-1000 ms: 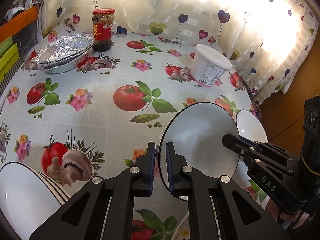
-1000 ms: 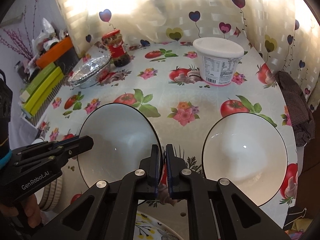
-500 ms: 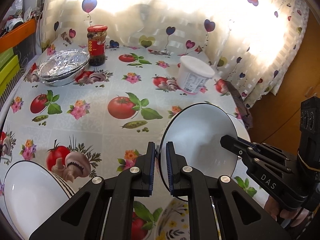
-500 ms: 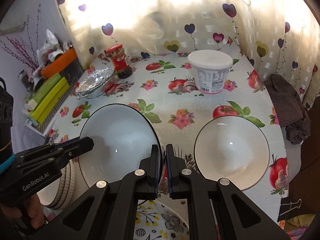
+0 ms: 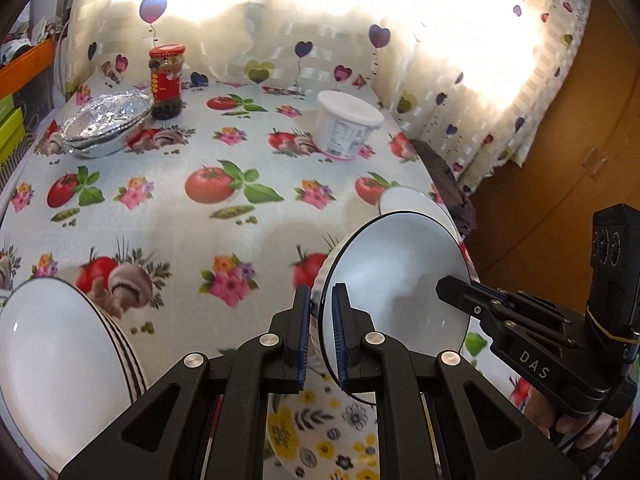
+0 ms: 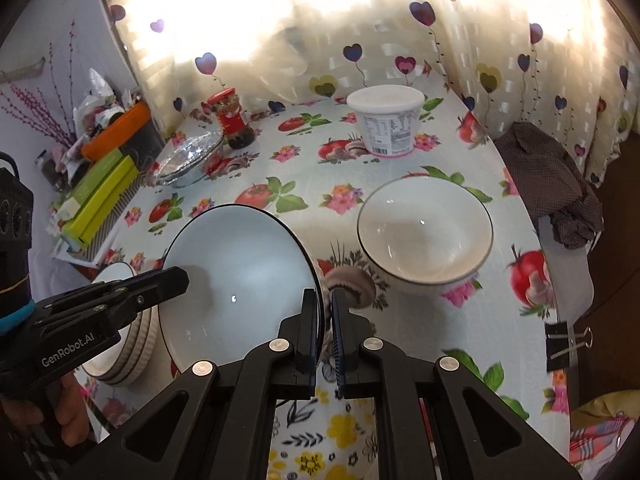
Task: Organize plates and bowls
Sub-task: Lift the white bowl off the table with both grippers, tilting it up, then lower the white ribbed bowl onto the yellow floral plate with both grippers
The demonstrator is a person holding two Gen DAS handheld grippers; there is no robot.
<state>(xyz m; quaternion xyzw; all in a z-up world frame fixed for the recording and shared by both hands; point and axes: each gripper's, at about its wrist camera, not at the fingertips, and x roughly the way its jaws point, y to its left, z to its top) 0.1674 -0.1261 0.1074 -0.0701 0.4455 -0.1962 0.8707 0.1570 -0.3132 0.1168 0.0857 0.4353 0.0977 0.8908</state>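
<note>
You are holding one white bowl (image 5: 396, 280) between both tools, lifted clear of the table (image 5: 168, 216). Your left gripper (image 5: 320, 332) is clamping its near-left rim, and your right gripper (image 6: 325, 332) is clamping the opposite rim, each pair of blue pads pinched tight on the thin black-edged wall. The bowl is tilting, its inside facing both cameras.

The table is wearing a glossy white cloth printed with tomatoes, mushrooms, peas and pink flowers. A second white bowl (image 6: 424, 232) is sitting upright on it to the right, near a crumpled dark cloth (image 6: 552, 184) at the table's edge. At the left, a stack of ribbed white bowls (image 5: 56, 344) is resting near the corner. A floral plate (image 6: 332, 432) with yellow blooms is lying directly under your tools.

Farther back, a white lidded tub (image 6: 386, 120), a red-capped jar (image 5: 166, 80) and stacked foil trays (image 5: 106, 124) are standing apart. A heart-patterned curtain (image 5: 360, 20) is glowing with daylight behind, and green boxes (image 6: 100, 196) are lining the left wall.
</note>
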